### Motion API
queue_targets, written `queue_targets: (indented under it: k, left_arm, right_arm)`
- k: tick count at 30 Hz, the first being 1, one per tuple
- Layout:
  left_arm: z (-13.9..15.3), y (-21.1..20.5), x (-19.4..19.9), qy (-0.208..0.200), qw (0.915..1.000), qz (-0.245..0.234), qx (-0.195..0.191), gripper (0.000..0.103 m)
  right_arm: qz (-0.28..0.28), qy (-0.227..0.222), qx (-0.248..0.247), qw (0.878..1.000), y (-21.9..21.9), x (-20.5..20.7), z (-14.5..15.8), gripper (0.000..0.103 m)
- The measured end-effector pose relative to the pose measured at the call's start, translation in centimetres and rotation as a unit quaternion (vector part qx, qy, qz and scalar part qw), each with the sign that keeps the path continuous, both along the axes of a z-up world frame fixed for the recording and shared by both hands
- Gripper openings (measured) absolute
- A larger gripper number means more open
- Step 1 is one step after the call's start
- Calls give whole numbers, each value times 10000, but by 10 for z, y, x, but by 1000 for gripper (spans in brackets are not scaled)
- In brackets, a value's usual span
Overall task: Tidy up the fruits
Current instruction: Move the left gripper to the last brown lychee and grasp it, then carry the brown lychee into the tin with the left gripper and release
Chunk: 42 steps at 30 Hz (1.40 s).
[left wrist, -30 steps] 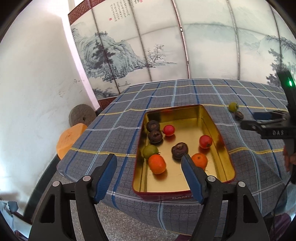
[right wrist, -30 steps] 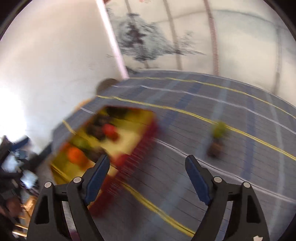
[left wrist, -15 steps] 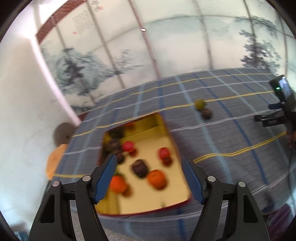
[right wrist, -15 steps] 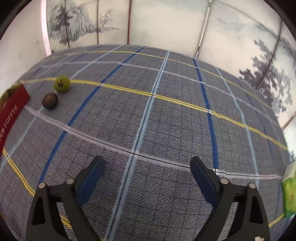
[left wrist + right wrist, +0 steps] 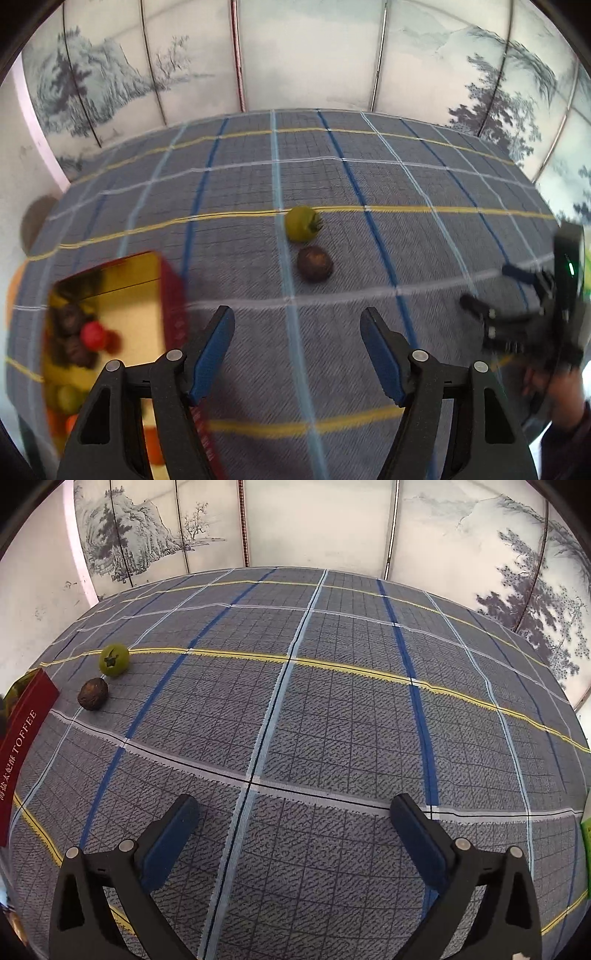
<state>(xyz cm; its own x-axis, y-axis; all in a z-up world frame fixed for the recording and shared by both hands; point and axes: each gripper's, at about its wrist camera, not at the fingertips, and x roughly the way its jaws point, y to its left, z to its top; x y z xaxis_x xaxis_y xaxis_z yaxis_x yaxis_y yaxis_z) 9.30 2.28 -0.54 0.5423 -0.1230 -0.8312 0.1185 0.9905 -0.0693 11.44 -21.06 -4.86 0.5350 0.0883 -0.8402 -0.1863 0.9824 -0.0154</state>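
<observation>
Inside gold tin [image 5: 122,295]: red fruit [image 5: 92,333], dark fruits (blurred), green below.

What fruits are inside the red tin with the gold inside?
In the red tin show dark brown fruits, a red one, a green one and orange ones. The left tool's arm covers the near end.

The left gripper [image 5: 297,354] hangs over the checked cloth [image 5: 369,177] on the counter, its jaws closing with nothing between them. Ahead lie a green fruit [image 5: 302,223] and, just beside it, a dark brown fruit [image 5: 314,264]. At left a blurred gold tin [image 5: 125,295] holds more fruit. The right gripper [image 5: 491,291] shows at the right edge.
</observation>
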Motion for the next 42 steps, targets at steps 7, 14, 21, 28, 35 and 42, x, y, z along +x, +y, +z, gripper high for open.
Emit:
queue_targets:
  k: [7,14,21,28,35,42]
  left_arm:
    - [-30,-10,49,270,9993,259,97,63]
    - [-60,-16,72,564,9981,220,-113,33]
    - [-39,-14,34,205,9988,353,-260,33]
    - [-5,5,-17,-96,9987,429,-274,33]
    - [16,27,-58,-549,9967,582,148,33]
    - [19,48,-84,-779,9931,730,490,33]
  right_arm:
    - [98,2,14,10000,5,-2,0,103]
    - [141,-3,80,9999,6,-2,-1,103]
    - [141,3,81,9999,6,-1,0,103]
    - [15,27,14,10000,5,3,0,103]
    - [3,16,3,10000,5,3,-1,103]
    - [-18,8,-7,10000,4,0,-1,103]
